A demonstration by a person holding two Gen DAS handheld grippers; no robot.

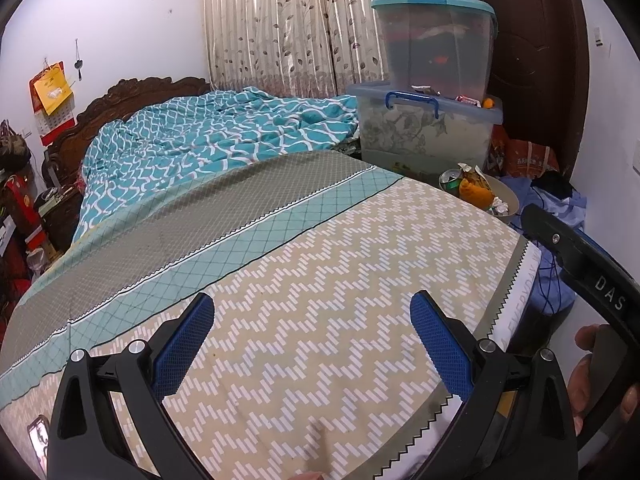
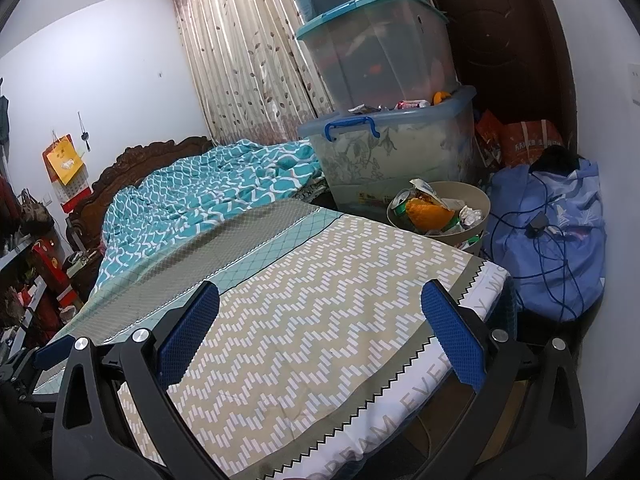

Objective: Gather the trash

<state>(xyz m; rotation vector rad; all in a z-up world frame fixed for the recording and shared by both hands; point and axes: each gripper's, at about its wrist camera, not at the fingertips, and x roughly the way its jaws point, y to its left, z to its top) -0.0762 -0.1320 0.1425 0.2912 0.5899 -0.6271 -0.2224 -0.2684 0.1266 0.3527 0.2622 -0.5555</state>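
Trash point(image 2: 432, 208) fills a round beige bin point(image 2: 482, 194) on the floor at the far right corner of the bed point(image 2: 320, 280): a dented green can, an orange peel, crumpled paper and torn wrappers heaped to the rim. More wrappers lie on the lid of a clear plastic box point(image 2: 392, 152) with a blue handle, behind the bin, with two more boxes stacked on top. The bed cover is flat quilted cloth in beige and white zigzag, with a grey and a teal band further back, and a rumpled teal blanket point(image 1: 208, 132) beyond.

The left gripper point(image 1: 312, 340) hangs over the near end of the bed, jaws wide and empty, blue textured pads facing each other. The right gripper point(image 2: 320, 320) is likewise wide and empty. The bin lies well beyond both, far and to the right. A soft blue bag point(image 2: 552, 232) with a tangled cable sits right of the bin.
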